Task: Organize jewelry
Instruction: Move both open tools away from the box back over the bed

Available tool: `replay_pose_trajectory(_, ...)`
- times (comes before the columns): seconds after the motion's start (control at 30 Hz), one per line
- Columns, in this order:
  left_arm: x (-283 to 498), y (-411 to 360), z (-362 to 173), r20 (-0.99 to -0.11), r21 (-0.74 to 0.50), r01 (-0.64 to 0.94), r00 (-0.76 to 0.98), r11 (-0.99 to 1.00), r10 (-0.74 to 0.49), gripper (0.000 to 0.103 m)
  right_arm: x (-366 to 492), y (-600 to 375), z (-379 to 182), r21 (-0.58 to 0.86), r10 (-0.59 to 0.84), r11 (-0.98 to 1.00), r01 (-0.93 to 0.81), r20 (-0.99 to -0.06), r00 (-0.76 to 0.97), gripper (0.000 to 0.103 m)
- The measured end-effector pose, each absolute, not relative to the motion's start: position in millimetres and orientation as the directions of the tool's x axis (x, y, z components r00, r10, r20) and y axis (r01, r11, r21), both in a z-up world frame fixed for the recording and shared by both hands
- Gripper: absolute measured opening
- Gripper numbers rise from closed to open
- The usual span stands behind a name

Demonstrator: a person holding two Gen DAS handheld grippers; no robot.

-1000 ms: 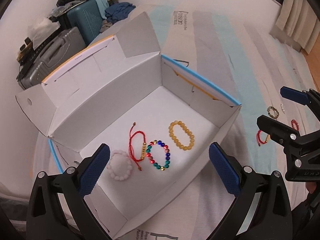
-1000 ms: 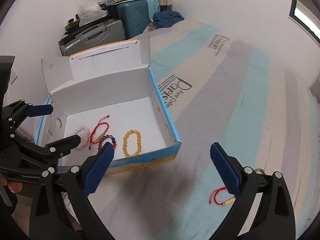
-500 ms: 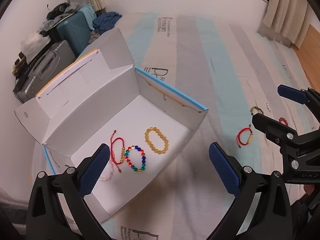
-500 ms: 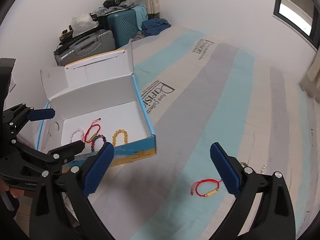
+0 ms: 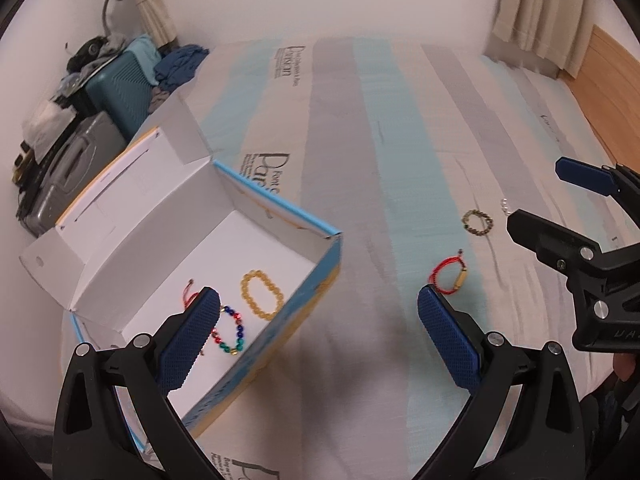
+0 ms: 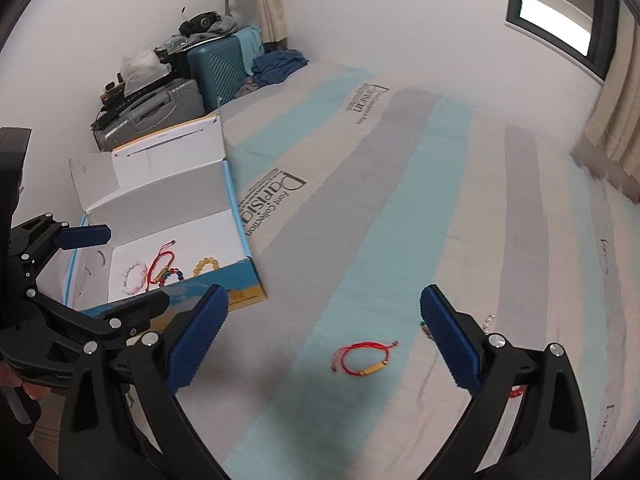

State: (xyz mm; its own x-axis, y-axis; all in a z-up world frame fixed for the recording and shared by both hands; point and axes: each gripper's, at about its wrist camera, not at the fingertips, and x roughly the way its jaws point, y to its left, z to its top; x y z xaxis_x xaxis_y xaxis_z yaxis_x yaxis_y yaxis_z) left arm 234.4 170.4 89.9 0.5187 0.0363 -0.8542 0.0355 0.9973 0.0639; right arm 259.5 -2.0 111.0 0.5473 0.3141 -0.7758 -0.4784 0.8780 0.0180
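An open white box with blue edges (image 5: 280, 216) lies on the striped bed cover and holds a yellow bead bracelet (image 5: 262, 295), a multicolour bead bracelet (image 5: 232, 330) and a red cord one partly behind my left finger. My left gripper (image 5: 318, 304) is open and empty above the box's right corner. A red cord bracelet with a gold tube (image 6: 362, 360) lies on the cover between and just ahead of my open, empty right gripper (image 6: 323, 300). A dark bead bracelet (image 5: 477, 222) and small clear beads (image 5: 506, 206) lie beyond it.
A teal suitcase (image 6: 224, 68) and a grey suitcase (image 6: 160, 116) with clutter on top stand against the wall behind the box. Curtains (image 5: 532, 12) and a wooden board (image 5: 600, 80) border the bed at the right. A red bead piece (image 6: 516, 392) peeks out behind my right finger.
Both grippers have swung right, away from the box interior and over the bed cover. The loose red cord bracelet now lies between the right fingers. Both stayed open.
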Motion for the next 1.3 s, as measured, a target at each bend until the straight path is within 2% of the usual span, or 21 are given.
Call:
replay_pose_trajectory(0.33, 250, 117, 74, -0.862, 0.026, 0.135, 0.506, 0.99, -0.046, 0.097, 268, -66, 108, 0.036, 0.296, 0.9, -0.435, -0.782, 0.549, 0.093)
replay_pose_trajectory(0.6, 271, 76, 44, -0.881, 0.004, 0.205, 0.464, 0.979, -0.094, 0.097, 284, -133, 83, 0.038, 0.247, 0.928, -0.371, -0.809, 0.533, 0.093)
replay_pose_trajectory(1.3, 311, 12, -23, -0.914, -0.011, 0.274, 0.387, 0.962, -0.12, 0.097, 319, -216, 13, 0.052, 0.18, 0.96, -0.274, -0.865, 0.468, 0.093)
